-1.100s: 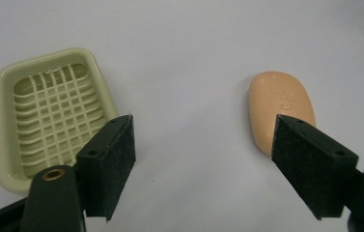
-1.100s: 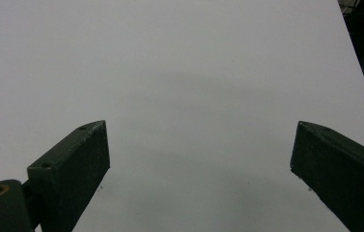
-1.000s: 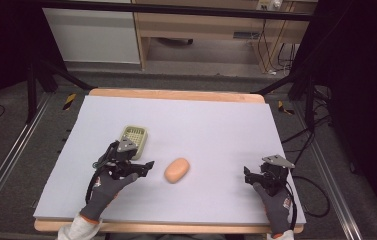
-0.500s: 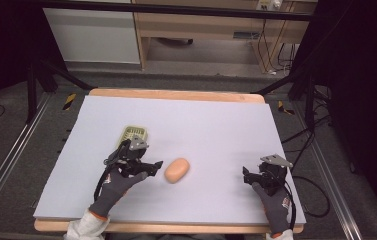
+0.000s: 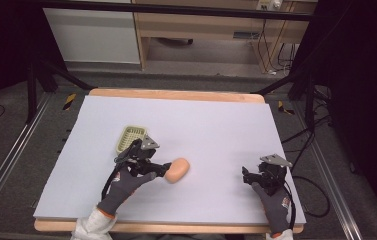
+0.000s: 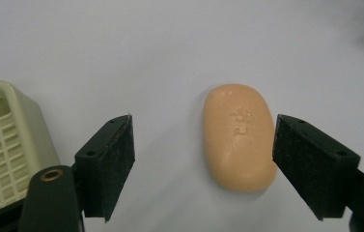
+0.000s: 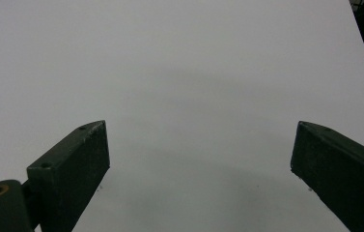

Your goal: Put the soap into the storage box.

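Soap bar [image 6: 238,137]: peach-coloured, oval, lying flat on the bench [image 5: 216,125] slightly left of centre, in its near half. In the left gripper view a faint embossed mark shows on its top face.

Left hand-held gripper [image 5: 162,169]: jaws spread wide, standing on either side of the soap bar. In the left gripper view one jaw sits just beside the bar's edge and the other stands well apart from it; no contact is visible. A gloved hand [image 5: 123,184] with a white sleeve cuff holds it from the near edge.

Soap dish [image 5: 130,138]: pale green with a slotted grid floor, resting on the bench just behind the left hand-held gripper and near the soap bar.

Right hand-held gripper [image 5: 248,175]: jaws spread wide over bare surface near the right front corner, well apart from the soap bar. It holds nothing.

Surface: the bench carries a smooth, matte, pale lavender-grey sheet. A light wooden border shows along the far and near edges.

Room: dark grey floor around the bench, with metal rails [image 5: 6,165] running along both sides. Black frame struts stand at the far corners. Behind the bench are a white panel [image 5: 93,35] and an open wooden shelf unit [image 5: 201,35]. Loose cables [image 5: 268,50] hang at the far right.
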